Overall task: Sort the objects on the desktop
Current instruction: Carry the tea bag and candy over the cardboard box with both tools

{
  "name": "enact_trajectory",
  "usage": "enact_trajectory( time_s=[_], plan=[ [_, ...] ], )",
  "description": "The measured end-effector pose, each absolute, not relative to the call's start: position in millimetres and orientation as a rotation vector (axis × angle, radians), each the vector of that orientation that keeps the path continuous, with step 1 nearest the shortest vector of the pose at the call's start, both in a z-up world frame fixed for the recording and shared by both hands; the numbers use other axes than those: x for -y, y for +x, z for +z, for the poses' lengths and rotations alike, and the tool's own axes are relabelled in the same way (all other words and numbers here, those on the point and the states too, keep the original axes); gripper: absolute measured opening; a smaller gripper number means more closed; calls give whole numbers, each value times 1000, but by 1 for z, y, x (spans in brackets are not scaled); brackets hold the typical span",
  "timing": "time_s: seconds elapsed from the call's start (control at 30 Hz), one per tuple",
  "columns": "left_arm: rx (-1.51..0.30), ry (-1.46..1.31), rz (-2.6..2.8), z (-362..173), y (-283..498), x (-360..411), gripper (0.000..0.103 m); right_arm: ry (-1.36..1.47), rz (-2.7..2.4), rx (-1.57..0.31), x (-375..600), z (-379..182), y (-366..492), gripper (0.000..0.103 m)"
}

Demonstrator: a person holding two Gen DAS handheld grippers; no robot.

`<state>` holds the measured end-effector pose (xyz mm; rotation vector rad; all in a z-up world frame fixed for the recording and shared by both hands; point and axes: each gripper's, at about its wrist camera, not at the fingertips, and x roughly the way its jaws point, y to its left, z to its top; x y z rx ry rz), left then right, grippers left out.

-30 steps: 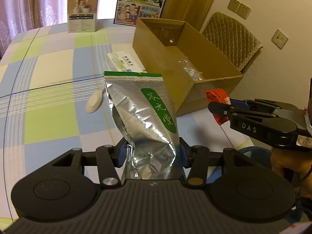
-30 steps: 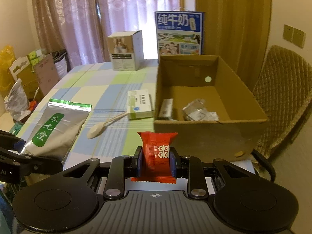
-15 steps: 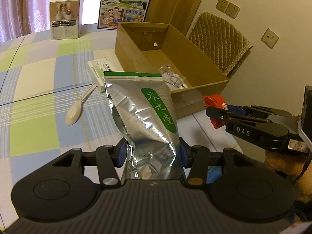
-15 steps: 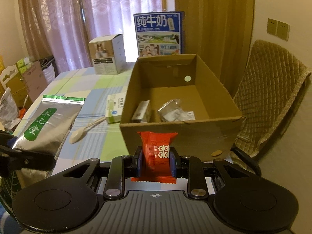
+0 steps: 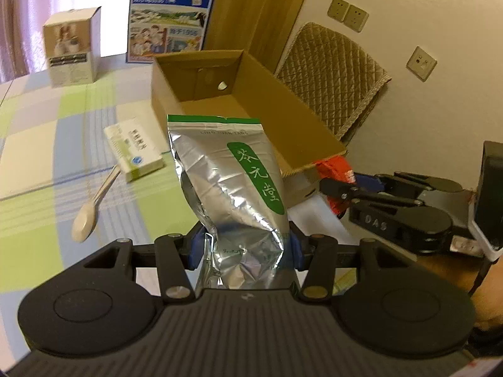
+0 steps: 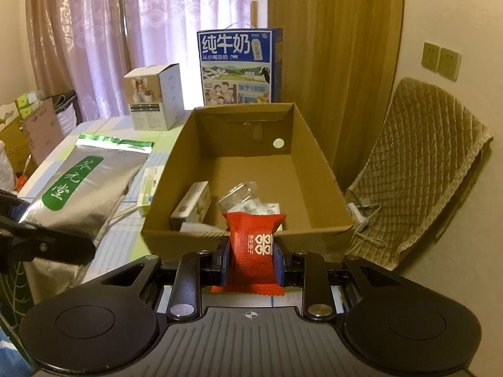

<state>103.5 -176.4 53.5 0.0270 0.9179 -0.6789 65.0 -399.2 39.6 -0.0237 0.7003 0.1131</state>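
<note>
Nearest you, your left gripper (image 5: 243,248) is closed on the bottom end of the silver tea pouch (image 5: 226,182), the blue pads pressing in on both sides so the foil creases between them, and the pouch stands up and away from you, tilting a little, held clear above the checked tablecloth (image 5: 41,144) just short of the cardboard box (image 5: 314,132). Judge that pouch as light but floppy: the foil looks slick and crumples instead of resisting, so a hold low on the loose body lets the top sway, and the flat sealed strip with the green band at the top would probably give you a firmer edge if you ever regrip. Your right gripper (image 6: 253,259) is pinched shut on the red snack packet (image 6: 254,245), gripped across its lower half with the crimped end poking out toward you; it sits right at the near wall of the cardboard box (image 6: 245,242), not yet over the opening. That packet looks small, light and puffy (likely something brittle inside, so no harder squeeze than you have). Inside the box lie a small carton (image 6: 191,202) and a clear plastic wrapper (image 6: 242,196), leaving bare floor toward the back for both loads. Still on the cloth to the left of the box are a white spoon (image 5: 89,212) and a flat medicine box (image 5: 133,149), and beyond them a small white carton (image 5: 72,51) and a blue milk case (image 5: 171,15) stand at the far edge
</note>
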Motion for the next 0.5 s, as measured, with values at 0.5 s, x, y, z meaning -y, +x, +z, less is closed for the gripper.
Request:
enact_trajectory(
  time_s=[0.5],
  plan=[
    [-902, 20, -714, 64, 150, 225, 46, -53, 112, -653, 421, 62, 114, 24]
  ],
)
